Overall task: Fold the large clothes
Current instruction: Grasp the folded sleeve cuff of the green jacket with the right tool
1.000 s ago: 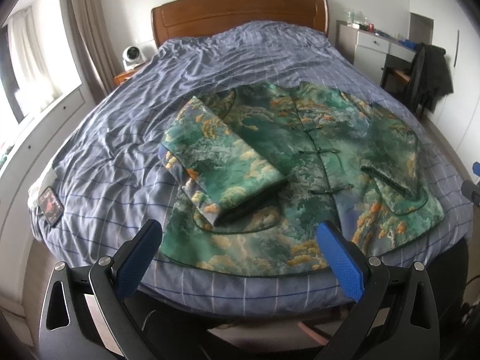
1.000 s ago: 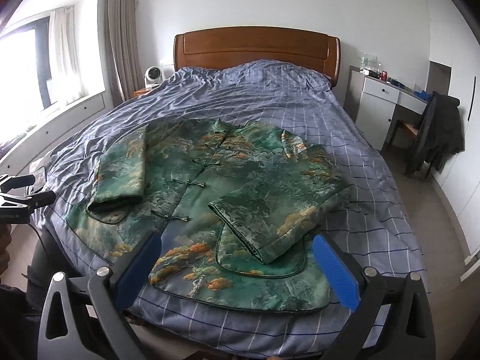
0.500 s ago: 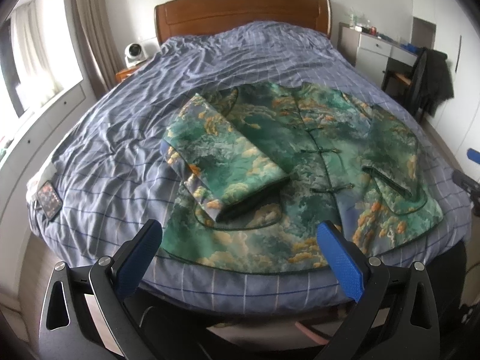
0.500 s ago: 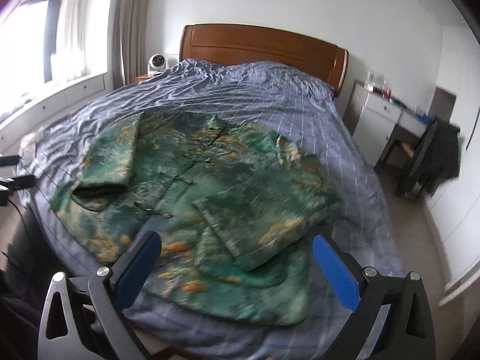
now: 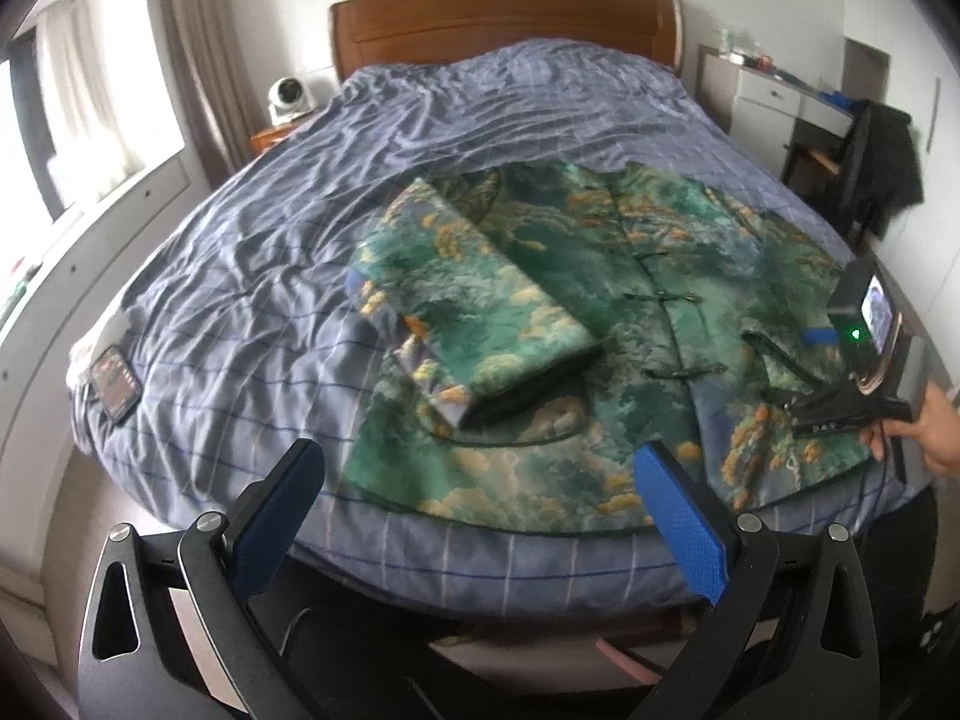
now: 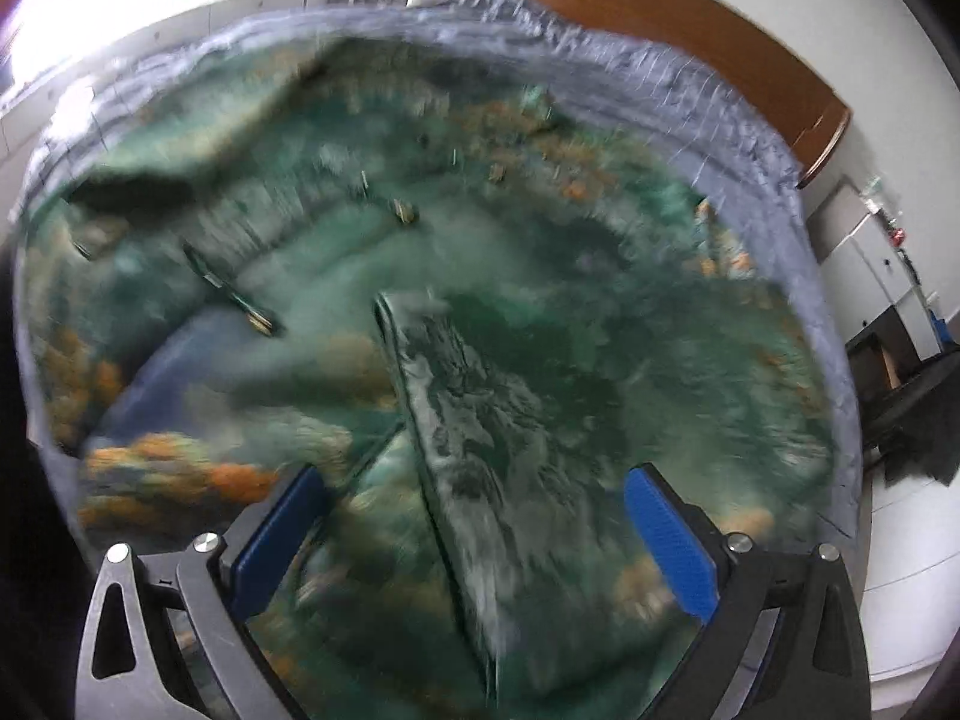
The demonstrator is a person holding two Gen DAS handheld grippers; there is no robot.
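A green jacket (image 5: 600, 324) with orange cloud print and knot buttons lies flat on the bed, both sleeves folded inward over its front. My left gripper (image 5: 480, 504) is open, held off the foot of the bed just short of the jacket's hem. In the left wrist view the right gripper (image 5: 852, 360) hovers over the jacket's right side, held by a hand (image 5: 930, 426). My right gripper (image 6: 474, 528) is open and close above the folded right sleeve (image 6: 510, 432), its cuff edge between the fingers; this view is blurred.
The bed (image 5: 252, 300) has a blue checked cover and a wooden headboard (image 5: 504, 18). A phone (image 5: 114, 384) lies at its left edge. A camera (image 5: 291, 99) sits on a nightstand. A white dresser (image 5: 774, 102) and a dark garment on a chair (image 5: 888, 168) stand at the right.
The right gripper has swung down fast from above the foot of the bed to just over the folded right sleeve. The left gripper has barely moved. Both stay open.
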